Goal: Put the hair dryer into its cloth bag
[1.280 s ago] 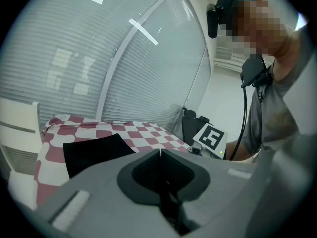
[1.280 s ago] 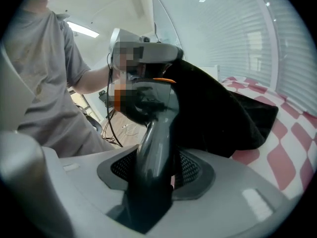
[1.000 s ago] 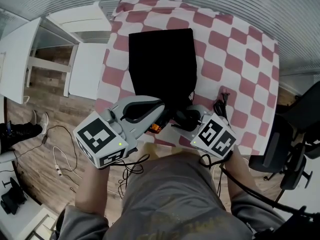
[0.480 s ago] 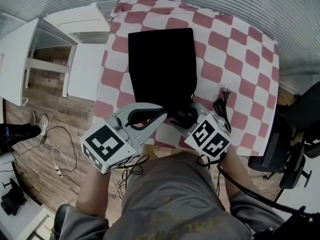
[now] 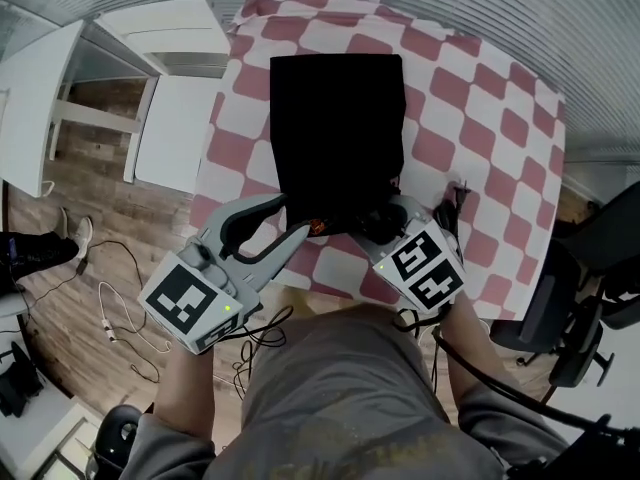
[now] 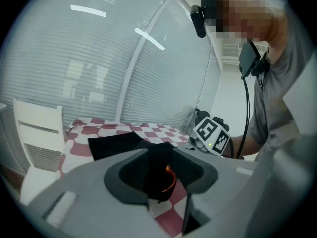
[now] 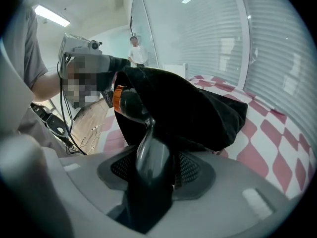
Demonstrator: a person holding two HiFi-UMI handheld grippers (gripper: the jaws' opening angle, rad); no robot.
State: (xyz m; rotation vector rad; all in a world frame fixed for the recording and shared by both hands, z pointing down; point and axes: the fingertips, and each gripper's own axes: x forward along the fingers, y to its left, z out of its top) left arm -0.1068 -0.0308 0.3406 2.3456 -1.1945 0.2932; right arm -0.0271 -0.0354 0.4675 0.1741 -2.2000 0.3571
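Gripping the hair dryer (image 7: 150,150) by its handle, the right tool (image 7: 153,171) has the dryer's head just ahead, within the cloth bag (image 5: 335,128); the left tool (image 6: 159,175) (jaws clamped on bag fabric) holds the bag's mouth, above the tabletop (image 5: 480,118).

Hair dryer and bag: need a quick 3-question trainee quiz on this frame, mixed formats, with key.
1. True or false: the bag lies on a checked tablecloth.
2. Which part of the hair dryer is the right gripper shut on? A handle, B nozzle, C cord.
3. Fill in: the left gripper pinches black cloth of the ____.
Key: 1 true; 2 A; 3 bag.
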